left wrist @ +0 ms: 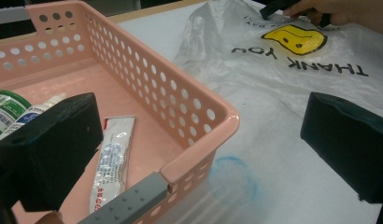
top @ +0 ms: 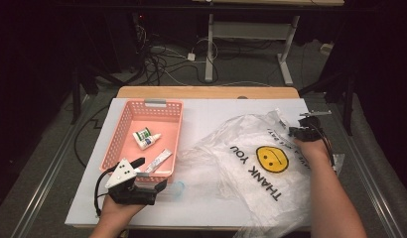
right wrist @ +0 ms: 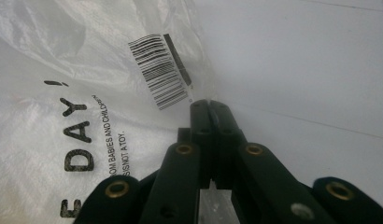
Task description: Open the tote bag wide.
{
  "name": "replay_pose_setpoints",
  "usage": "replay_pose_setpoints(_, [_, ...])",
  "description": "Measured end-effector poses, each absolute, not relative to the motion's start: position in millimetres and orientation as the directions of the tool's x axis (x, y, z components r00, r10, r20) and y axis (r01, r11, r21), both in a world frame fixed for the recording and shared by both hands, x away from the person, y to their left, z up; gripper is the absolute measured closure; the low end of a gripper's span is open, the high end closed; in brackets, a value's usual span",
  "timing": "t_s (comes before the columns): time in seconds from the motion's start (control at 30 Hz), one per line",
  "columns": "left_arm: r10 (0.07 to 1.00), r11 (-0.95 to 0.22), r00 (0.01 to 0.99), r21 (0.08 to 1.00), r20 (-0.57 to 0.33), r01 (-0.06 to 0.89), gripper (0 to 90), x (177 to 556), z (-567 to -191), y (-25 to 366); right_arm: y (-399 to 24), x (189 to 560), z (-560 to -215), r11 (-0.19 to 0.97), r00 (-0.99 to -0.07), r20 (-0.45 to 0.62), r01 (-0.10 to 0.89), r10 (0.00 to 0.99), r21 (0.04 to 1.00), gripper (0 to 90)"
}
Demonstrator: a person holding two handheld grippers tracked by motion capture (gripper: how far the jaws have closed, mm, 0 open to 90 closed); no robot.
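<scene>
White table top: left gripper jaws spread at pink perforated plastic basket corner; right gripper clenched on clear smiley-print plastic bag edge

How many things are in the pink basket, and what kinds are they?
Small bottles: 2, a green-capped bottle and a white dropper bottle
Tubes: 1, a white squeeze tube
Total: 3 things in the pink basket
</scene>
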State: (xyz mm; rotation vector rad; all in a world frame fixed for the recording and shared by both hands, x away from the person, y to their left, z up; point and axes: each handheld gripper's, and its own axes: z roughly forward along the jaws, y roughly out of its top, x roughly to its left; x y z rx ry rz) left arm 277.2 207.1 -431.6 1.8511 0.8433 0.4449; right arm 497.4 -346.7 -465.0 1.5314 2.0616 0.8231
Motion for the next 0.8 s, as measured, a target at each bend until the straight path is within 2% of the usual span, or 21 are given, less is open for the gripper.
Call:
replay_pose_setpoints(0.1, [0.72, -0.247, 0.69, 0.904, -0.07, 0.348, 0.0, 277.1, -431.2, 206.3, -349.0, 498.5, -459.6, 0.19, -0.26, -0.015, 0.666, 0.966, 0.721, 90.0])
replay_pose_setpoints(0.2, [0.718, -0.251, 0.693, 0.904, -0.066, 0.346, 0.0, 276.9, -431.2, 205.0, -361.2, 500.5, -446.6, 0.125, -0.174, -0.018, 0.629, 0.985, 0.767, 90.0])
replay_pose_setpoints(0.3, [0.713, -0.249, 0.697, 0.905, -0.069, 0.344, 0.0, 277.6, -431.3, 204.2, -376.0, 503.2, -439.4, 0.082, -0.131, 0.0, 0.618, 0.991, 0.782, 90.0])
replay_pose_setpoints(0.33, [0.712, -0.25, 0.699, 0.906, -0.068, 0.343, 0.0, 278.2, -431.3, 204.2, -379.5, 503.2, -438.3, 0.075, -0.131, 0.008, 0.614, 0.991, 0.786, 85.5])
replay_pose_setpoints(0.37, [0.711, -0.248, 0.7, 0.906, -0.07, 0.343, 0.0, 278.8, -431.4, 204.2, -382.8, 502.5, -436.7, 0.066, -0.137, 0.023, 0.606, 0.99, 0.793, 76.8])
replay_pose_setpoints(0.47, [0.713, -0.237, 0.696, 0.906, -0.082, 0.35, 0.0, 280.1, -432.2, 205.2, -388.5, 493.1, -426.7, 0.045, -0.151, 0.054, 0.582, 0.987, 0.812, 64.3])
replay_pose_setpoints(0.8, [0.72, -0.244, 0.691, 0.906, -0.069, 0.345, 0.0, 280.1, -433.3, 204.4, -373.8, 406.3, -409.5, 0.136, -0.278, 0.017, 0.521, 0.96, 0.842, 53.4])
